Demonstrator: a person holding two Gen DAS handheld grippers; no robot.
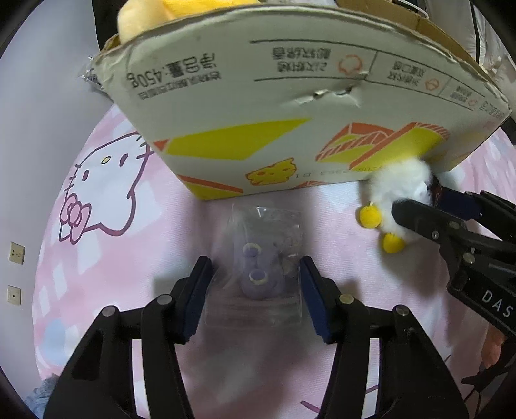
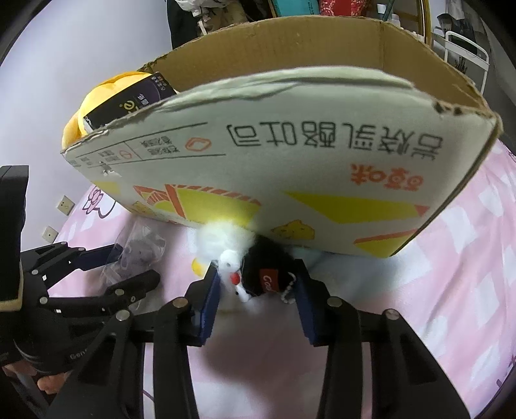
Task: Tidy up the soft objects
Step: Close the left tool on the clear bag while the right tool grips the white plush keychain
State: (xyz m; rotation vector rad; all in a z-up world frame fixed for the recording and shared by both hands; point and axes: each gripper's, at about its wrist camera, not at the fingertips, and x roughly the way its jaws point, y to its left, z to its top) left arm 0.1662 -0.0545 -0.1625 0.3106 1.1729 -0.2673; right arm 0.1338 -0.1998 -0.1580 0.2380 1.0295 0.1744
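Observation:
A cardboard box (image 1: 290, 96) stands on the pink sheet, with a yellow plush (image 1: 145, 16) inside it at the left; box (image 2: 290, 154) and plush (image 2: 96, 96) also show in the right wrist view. A purple plush in a clear bag (image 1: 261, 274) lies in front of the box, between the open fingers of my left gripper (image 1: 256, 274). A white and black plush with yellow feet (image 1: 396, 193) lies against the box's lower right. My right gripper (image 2: 256, 274) is open around this plush (image 2: 251, 267), its pads beside it.
The pink Hello Kitty bedsheet (image 1: 106, 193) covers the surface. A pale wall with sockets (image 1: 16, 253) is at the left. Clutter and a white rack (image 2: 467, 42) stand behind the box.

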